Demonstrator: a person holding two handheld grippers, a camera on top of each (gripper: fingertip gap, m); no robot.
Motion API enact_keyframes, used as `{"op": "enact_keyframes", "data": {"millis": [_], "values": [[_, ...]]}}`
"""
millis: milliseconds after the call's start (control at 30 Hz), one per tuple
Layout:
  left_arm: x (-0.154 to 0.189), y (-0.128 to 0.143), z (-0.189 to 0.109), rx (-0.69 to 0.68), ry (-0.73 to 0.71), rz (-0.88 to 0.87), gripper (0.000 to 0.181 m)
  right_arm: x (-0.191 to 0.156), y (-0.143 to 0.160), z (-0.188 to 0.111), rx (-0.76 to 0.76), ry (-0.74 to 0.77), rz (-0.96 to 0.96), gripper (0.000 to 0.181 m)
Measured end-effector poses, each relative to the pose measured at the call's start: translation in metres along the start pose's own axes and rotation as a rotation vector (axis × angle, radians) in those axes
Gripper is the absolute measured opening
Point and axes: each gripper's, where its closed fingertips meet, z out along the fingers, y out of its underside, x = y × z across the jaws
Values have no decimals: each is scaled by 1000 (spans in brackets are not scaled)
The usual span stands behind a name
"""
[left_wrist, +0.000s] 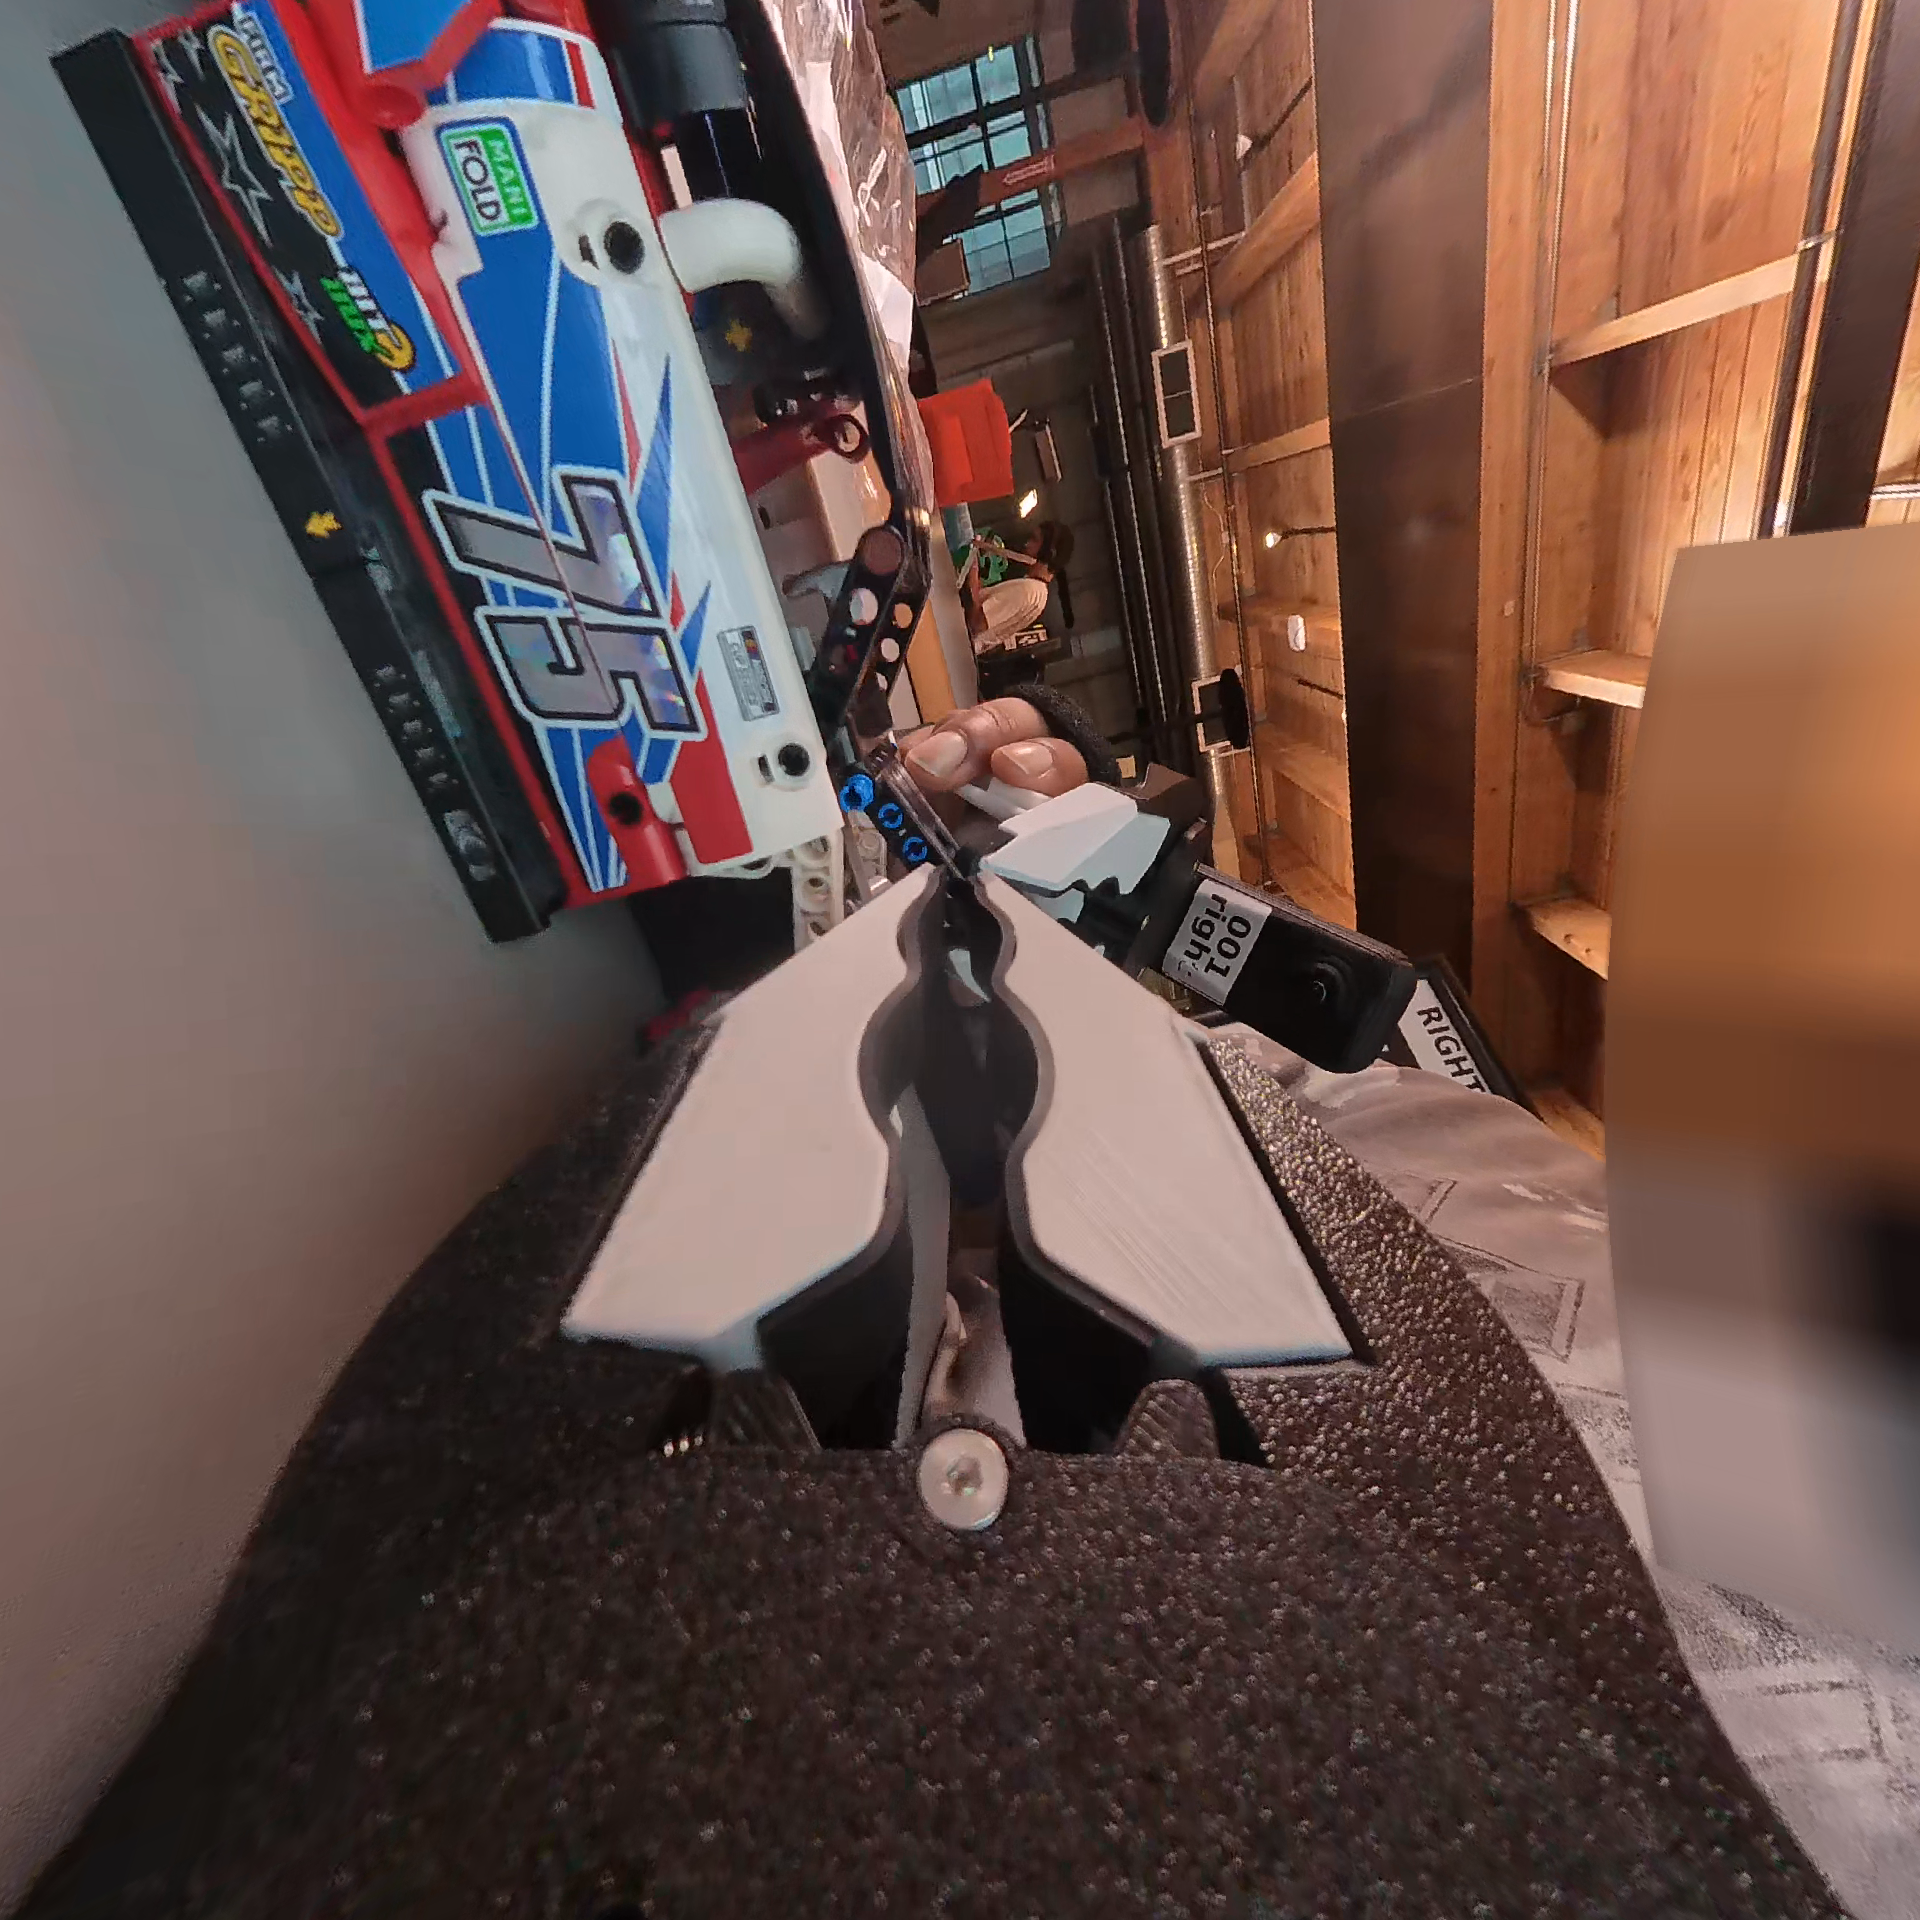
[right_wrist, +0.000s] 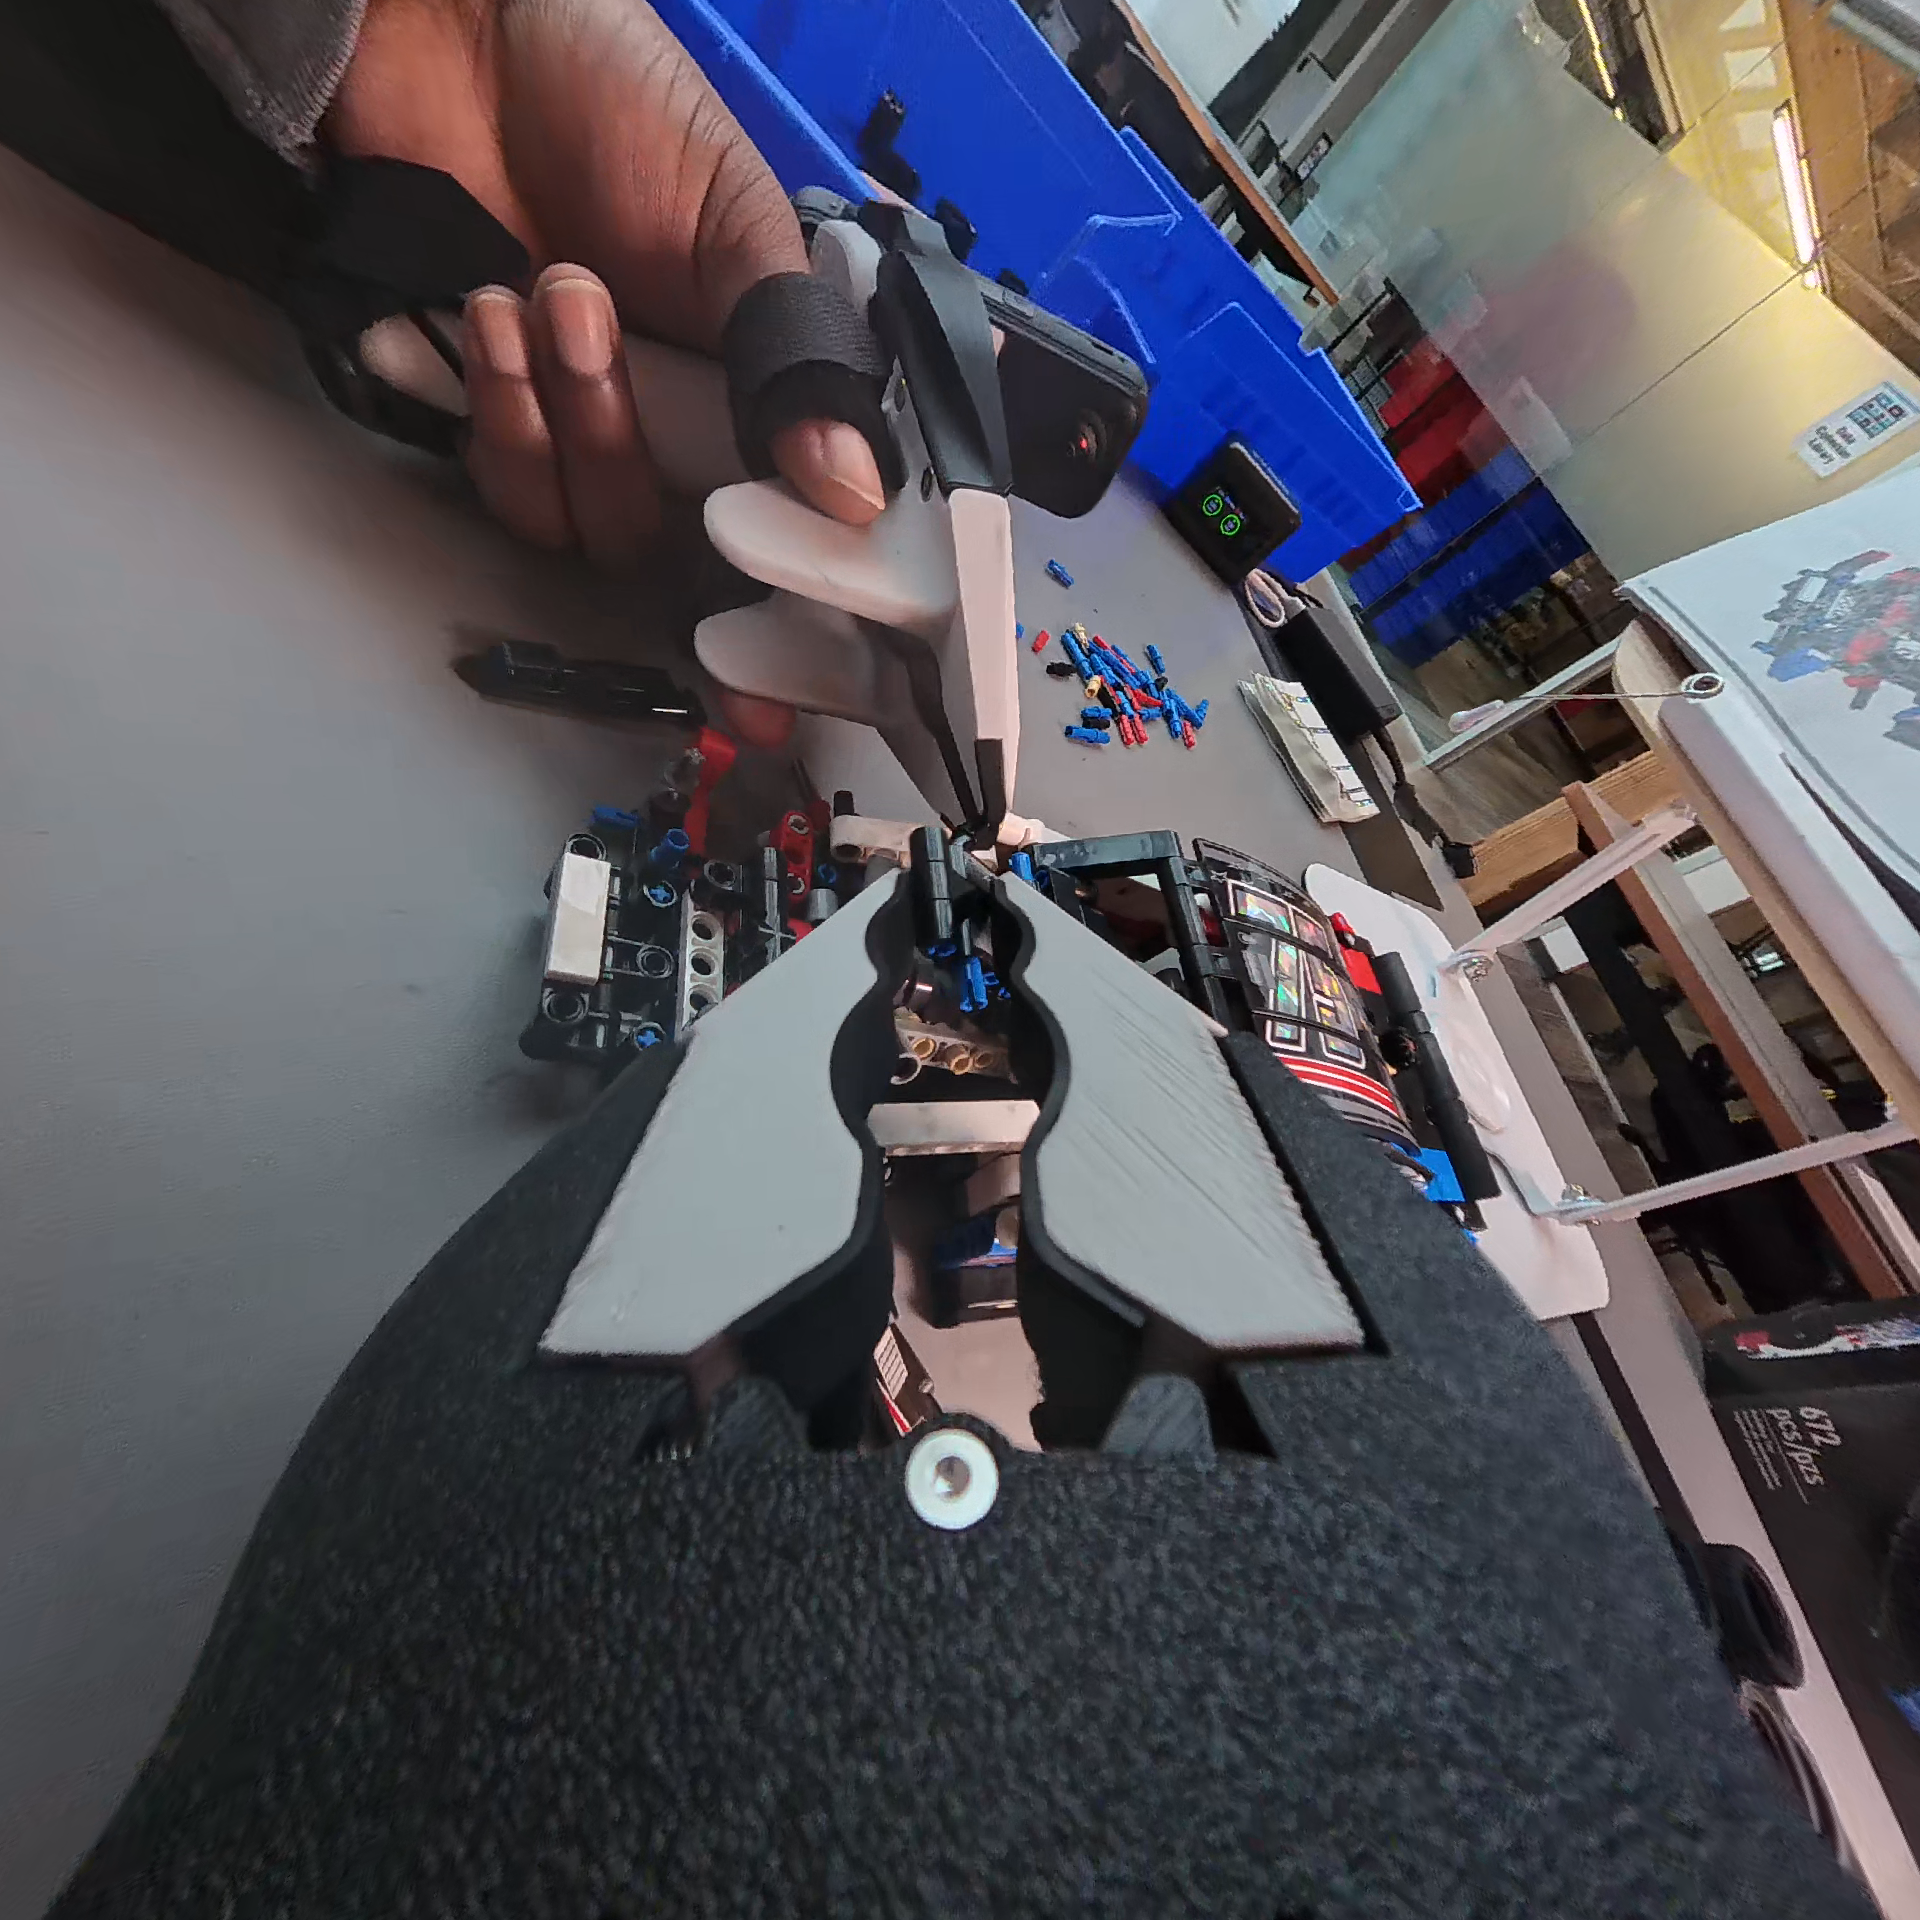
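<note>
ok, both claws meet tip to tip over the brick-built car (right_wrist: 1299, 977).

left gripper (left_wrist: 951, 888): fingers pressed together, pinching a small black pin (right_wrist: 974, 831) at the very tips. i can't see how deep the pin sits between them.

right gripper (right_wrist: 951, 883): fingers nearly closed, gripping a short black connector (right_wrist: 928, 883) that stands upright between the tips. pin and connector touch, just in front of the right claw.

my read: both holds are fingertip-only, so little contact. steady squeeze and no twisting looks like the safe way to keep either part from popping out.

around the right claw:
- black brick sub-assembly (right_wrist: 644, 956) on the grey table (right_wrist: 260, 831), left of the tips
- loose blue, red and black pins (right_wrist: 1132, 686) beyond the tips, well apart
- blue bin (right_wrist: 1039, 208) farther back
- small black device (right_wrist: 1231, 514) with green lights beside the bin
- open instruction booklet (right_wrist: 1818, 644) far right

around the left claw: the car's white, blue and red side panel (left_wrist: 582, 582) fills the upper left, close to the tips.

writing: the panel has sponsor-style stickers and a large silver number. the right claw's body carries a white label (left_wrist: 1216, 940). a black box (right_wrist: 1818, 1455) has white print. not transcribing any of it.
</note>
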Motion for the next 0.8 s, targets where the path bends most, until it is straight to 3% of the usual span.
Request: {"op": "enact_keyframes", "data": {"millis": [533,800], "values": [[4,18,0,-101,-31,150,0,6,-2,-5,29,10,58,11],[-10,15,-6,-368,-231,639,1,5,-2,-5,30,-6,38,11]]}}
